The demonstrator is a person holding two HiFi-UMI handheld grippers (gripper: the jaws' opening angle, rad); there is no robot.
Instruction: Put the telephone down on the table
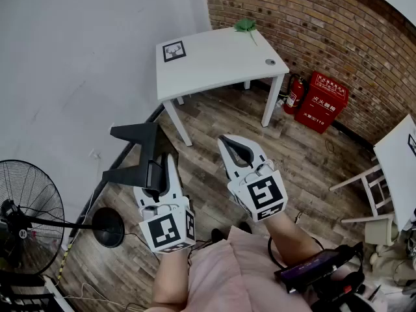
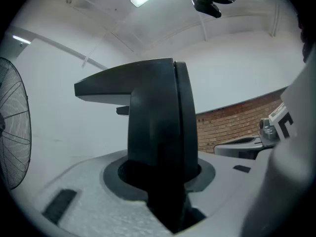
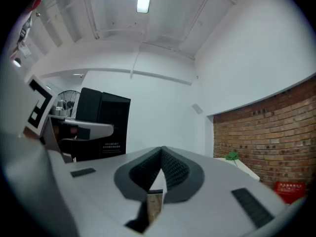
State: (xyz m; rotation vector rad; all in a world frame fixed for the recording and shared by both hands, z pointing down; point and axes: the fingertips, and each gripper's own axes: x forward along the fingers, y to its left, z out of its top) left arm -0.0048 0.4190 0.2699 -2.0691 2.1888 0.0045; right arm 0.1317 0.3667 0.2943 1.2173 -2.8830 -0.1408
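Black, stiff and probably light, the telephone point(image 1: 148, 149) is being clamped mid-handle by the left claw point(image 1: 162, 168), with the right claw point(image 1: 239, 149) pressed together, empty.

White left gripper point(image 1: 160, 165), right gripper point(image 1: 225, 142) — marker cubes point(image 1: 168, 230); pink clothing point(image 1: 218, 273).

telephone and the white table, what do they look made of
The telephone looks like hard black plastic, matte with a faint sheen; a moulded seam runs down it. The table has a smooth, even white top, probably painted or laminated board, though the look leaves that open.
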